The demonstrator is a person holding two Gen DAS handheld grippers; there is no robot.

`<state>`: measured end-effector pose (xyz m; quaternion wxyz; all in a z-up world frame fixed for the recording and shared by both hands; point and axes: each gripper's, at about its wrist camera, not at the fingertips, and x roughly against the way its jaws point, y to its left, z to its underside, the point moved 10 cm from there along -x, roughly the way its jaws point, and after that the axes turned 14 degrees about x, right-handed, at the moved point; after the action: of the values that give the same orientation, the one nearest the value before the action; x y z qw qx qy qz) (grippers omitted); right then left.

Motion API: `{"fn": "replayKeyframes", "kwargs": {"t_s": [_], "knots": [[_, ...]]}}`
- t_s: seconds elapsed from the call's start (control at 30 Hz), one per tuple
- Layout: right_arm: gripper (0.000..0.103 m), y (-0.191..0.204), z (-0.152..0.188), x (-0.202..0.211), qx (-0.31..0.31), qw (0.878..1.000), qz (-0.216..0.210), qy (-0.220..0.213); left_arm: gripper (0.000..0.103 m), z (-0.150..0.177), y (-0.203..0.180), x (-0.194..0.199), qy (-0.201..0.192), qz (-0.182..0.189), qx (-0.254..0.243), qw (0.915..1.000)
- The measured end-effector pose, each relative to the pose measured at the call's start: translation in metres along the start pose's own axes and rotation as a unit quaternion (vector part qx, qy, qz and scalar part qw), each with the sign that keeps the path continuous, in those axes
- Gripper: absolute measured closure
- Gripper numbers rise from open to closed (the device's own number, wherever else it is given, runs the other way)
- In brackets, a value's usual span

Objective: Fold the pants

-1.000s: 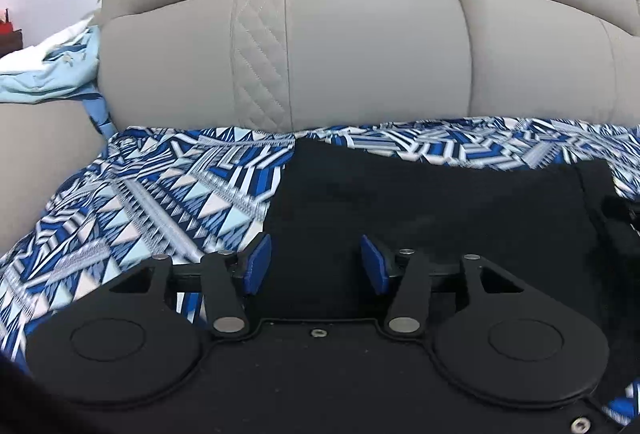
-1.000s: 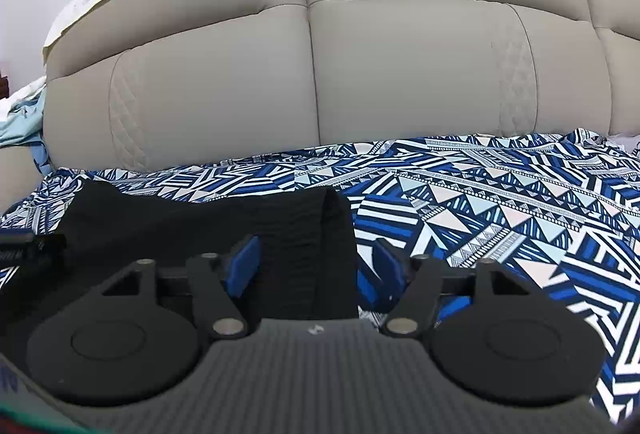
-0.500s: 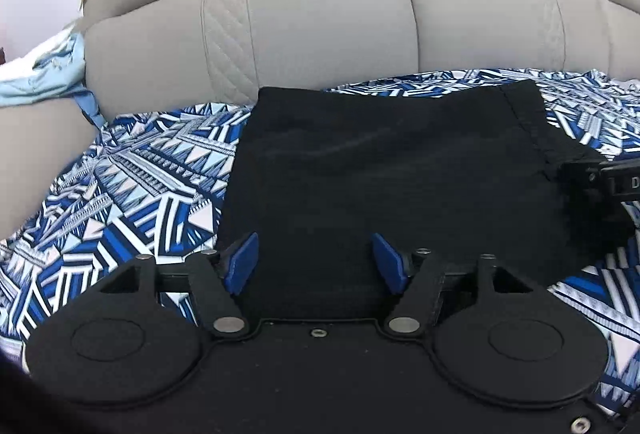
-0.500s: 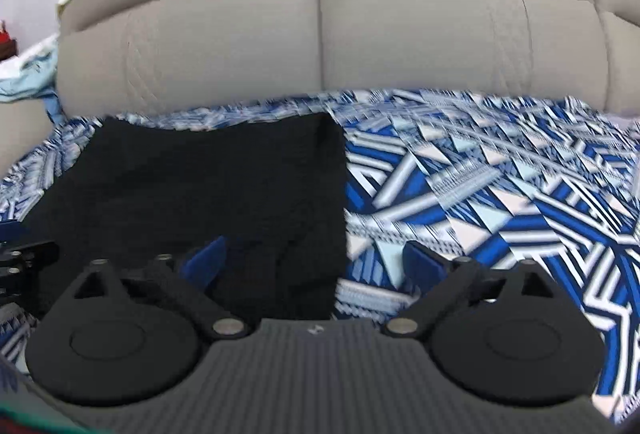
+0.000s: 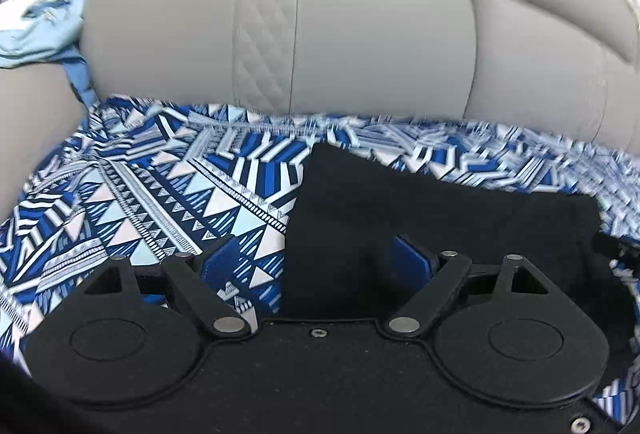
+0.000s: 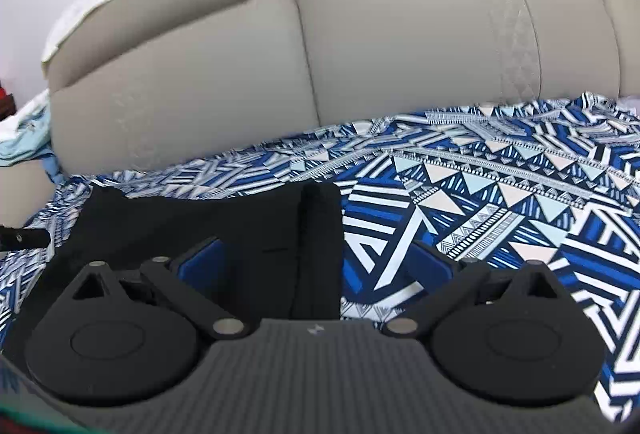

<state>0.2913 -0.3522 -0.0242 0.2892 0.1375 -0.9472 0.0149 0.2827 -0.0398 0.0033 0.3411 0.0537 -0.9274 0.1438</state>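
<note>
One pair of black pants [image 5: 440, 218] lies folded on the patterned sheet [image 5: 160, 194]; only the right view shows its ribbed waistband [image 6: 320, 234]. Two grippers: left gripper [image 5: 316, 262] opening, right gripper [image 6: 320, 262] wide and narrowing slightly (neither pinching cloth).

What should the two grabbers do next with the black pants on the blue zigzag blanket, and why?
Probably lower both and pinch the two near corners. The black pants lie flat in a folded rectangle on the patterned blanket. The left gripper, jaws opening, straddles their left edge; the right gripper, jaws closing, straddles their right edge. Neither pinches cloth, so another fold needs a grip first.
</note>
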Motion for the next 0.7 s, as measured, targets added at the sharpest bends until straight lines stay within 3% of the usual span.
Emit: {"fn": "replayKeyframes", "kwargs": {"t_s": [0.23,0.37,0.5,0.6,0.63,0.7], "knots": [[0.022,0.011,0.001,-0.018,0.001,1.000,-0.019,0.022,0.021,0.000,0.012,-0.052,0.057,0.011,0.067,0.9960],[0.037,0.021,0.001,-0.020,0.026,0.999,-0.024,0.023,0.022,-0.003,0.012,-0.060,0.050,0.020,0.074,0.9958],[0.040,0.023,-0.001,-0.025,0.035,0.998,-0.039,0.023,0.040,-0.003,0.001,-0.058,0.050,0.047,0.052,0.9963],[0.041,0.022,-0.002,-0.026,0.026,0.998,-0.046,0.022,0.046,-0.002,-0.006,-0.057,0.056,0.070,0.040,0.9952],[0.041,0.023,-0.003,-0.026,0.027,0.998,-0.046,0.022,0.059,-0.001,-0.007,-0.058,0.053,0.068,0.036,0.9956],[0.046,0.026,-0.003,-0.027,0.028,0.998,-0.047,0.021,0.076,-0.004,-0.007,-0.058,0.042,0.065,0.036,0.9964]]}}
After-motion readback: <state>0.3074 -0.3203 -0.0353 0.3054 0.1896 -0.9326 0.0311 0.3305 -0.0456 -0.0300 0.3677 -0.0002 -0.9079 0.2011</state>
